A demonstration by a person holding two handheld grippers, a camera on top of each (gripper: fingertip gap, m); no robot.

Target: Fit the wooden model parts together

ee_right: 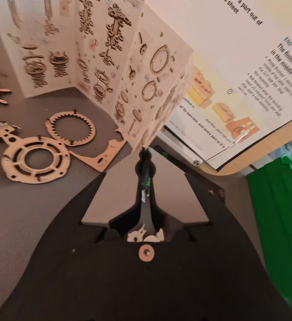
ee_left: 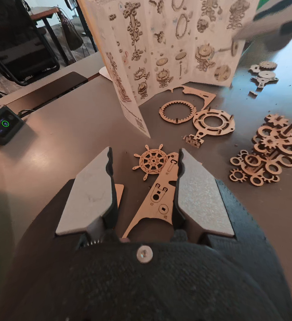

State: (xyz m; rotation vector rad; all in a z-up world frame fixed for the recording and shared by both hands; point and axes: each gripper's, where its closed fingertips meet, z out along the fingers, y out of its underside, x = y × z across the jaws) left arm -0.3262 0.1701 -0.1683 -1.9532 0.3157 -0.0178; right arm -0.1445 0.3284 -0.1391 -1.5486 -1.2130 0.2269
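- Here, the left gripper [ee_left: 145,156] hangs low over the grey table [ee_left: 75,139] with its jaws wide apart, gripping nothing.
- Between those jaws lies a flat wooden sheet [ee_left: 161,196] with cut-out shapes, its right edge passing under the right finger; I cannot tell if they touch.
- A small wooden ship's wheel [ee_left: 150,161] lies flat at 12 o'clock of the gap, just beyond the fingertips, overlapping the sheet's top end.
- Further off at 1 o'clock sit a toothed ring [ee_left: 177,112] and a slotted ring plate [ee_left: 213,124], touching each other.
- At 3 o'clock a stack of gears and loops [ee_left: 272,149] stands well apart from the jaws.
- The right gripper [ee_right: 144,151] has its jaws pressed together on the lower corner of the folded instruction leaflet [ee_right: 107,60], which stands upright on the table.
- In the right wrist view, the rings lie at 10 o'clock of the tips.
- A green bag [ee_right: 279,225] sits at 3 o'clock.
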